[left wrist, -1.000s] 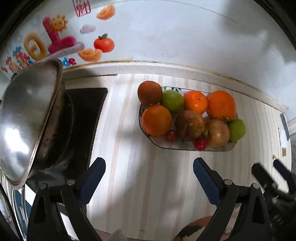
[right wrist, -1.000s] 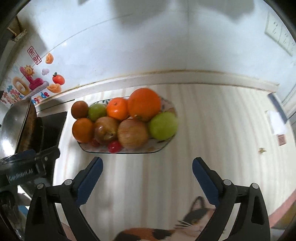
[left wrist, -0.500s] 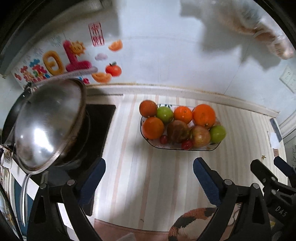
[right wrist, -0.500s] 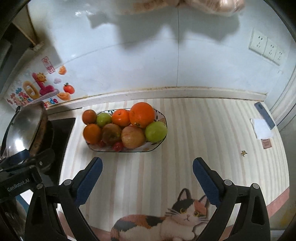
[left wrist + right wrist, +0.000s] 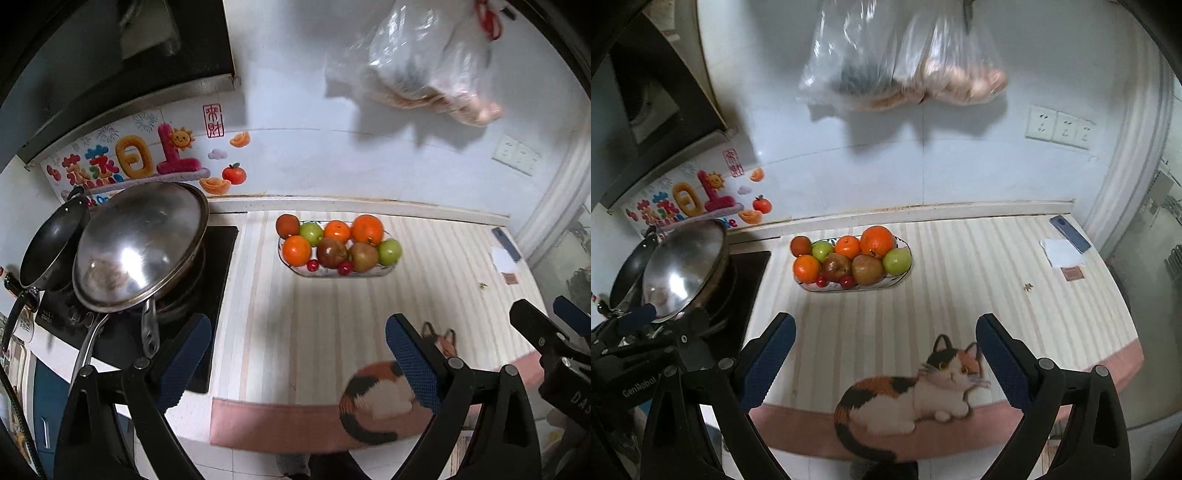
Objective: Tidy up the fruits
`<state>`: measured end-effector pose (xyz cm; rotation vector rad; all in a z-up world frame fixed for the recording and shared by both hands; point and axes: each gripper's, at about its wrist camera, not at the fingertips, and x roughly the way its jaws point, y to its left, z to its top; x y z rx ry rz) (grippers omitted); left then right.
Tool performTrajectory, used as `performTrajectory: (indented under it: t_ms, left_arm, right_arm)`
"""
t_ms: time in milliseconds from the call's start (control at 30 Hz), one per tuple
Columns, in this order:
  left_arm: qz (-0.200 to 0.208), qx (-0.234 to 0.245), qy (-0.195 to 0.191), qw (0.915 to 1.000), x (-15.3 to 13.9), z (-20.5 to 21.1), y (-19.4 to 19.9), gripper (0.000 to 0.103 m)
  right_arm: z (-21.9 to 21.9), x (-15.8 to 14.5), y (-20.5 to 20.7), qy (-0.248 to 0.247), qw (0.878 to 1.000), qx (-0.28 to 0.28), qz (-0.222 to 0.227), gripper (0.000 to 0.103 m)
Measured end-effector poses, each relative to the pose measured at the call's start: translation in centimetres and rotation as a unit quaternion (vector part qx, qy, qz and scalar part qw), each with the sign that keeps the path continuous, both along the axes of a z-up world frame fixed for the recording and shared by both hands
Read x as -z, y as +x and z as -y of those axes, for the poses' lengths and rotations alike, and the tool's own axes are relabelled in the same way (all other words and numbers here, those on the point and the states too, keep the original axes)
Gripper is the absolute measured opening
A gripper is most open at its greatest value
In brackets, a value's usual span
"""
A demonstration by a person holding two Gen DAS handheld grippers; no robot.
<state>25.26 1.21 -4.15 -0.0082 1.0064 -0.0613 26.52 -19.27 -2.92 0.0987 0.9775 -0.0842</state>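
On the far left, a dark pan (image 5: 51,243) beside a steel wok lid (image 5: 140,243) tilted over the black stove (image 5: 221,266). Behind, colourful wall stickers (image 5: 144,158) on the white wall. Low in the left wrist view, the left tool (image 5: 295,354), spread wide and empty, hanging above the striped mat (image 5: 332,314) on the bench. In the middle of the mat, near the wall, the fruit dish (image 5: 369,275), full: a brown fruit (image 5: 287,225) at its left end, oranges (image 5: 296,250), green apples (image 5: 311,233), reddish apples (image 5: 332,253) and small red cherry-like fruits (image 5: 313,264) along the front rim. Well apart from both tools. High on the wall, clear plastic bags (image 5: 901,74), contents blurred. Low in the right wrist view, the right tool (image 5: 886,350), likewise wide open and holding nothing, over a printed cat (image 5: 916,391) on the mat's pink edge. Farther right, a phone (image 5: 1069,232) and white paper (image 5: 1062,253) near the mat's far corner, wall sockets (image 5: 1058,127) above.
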Motion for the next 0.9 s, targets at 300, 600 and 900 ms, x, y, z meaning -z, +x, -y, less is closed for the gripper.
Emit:
performTrajectory:
  t_ms: [300, 600, 900]
  left_arm:
    - [0.037, 0.017, 0.007, 0.9991, -4.2, -0.4, -6.4, 0.097]
    - [0.053, 0.009, 0.006, 0.9985, -6.6, -0.2, -10.2, 0.097]
    - [0.051, 0.002, -0.004, 0.9987, -6.9, 0.8, -11.9, 0.097]
  right_arm:
    - [-1.1, -5.1, -8.1, -0.003, 0.999, -0.002, 0.033, 0.100]
    - [-0.1, -8.2, -12.1, 0.004, 0.999, -0.018, 0.051, 0.100]
    - [0.7, -8.6, -13.5, 0.015, 0.998, -0.041, 0.043, 0.100]
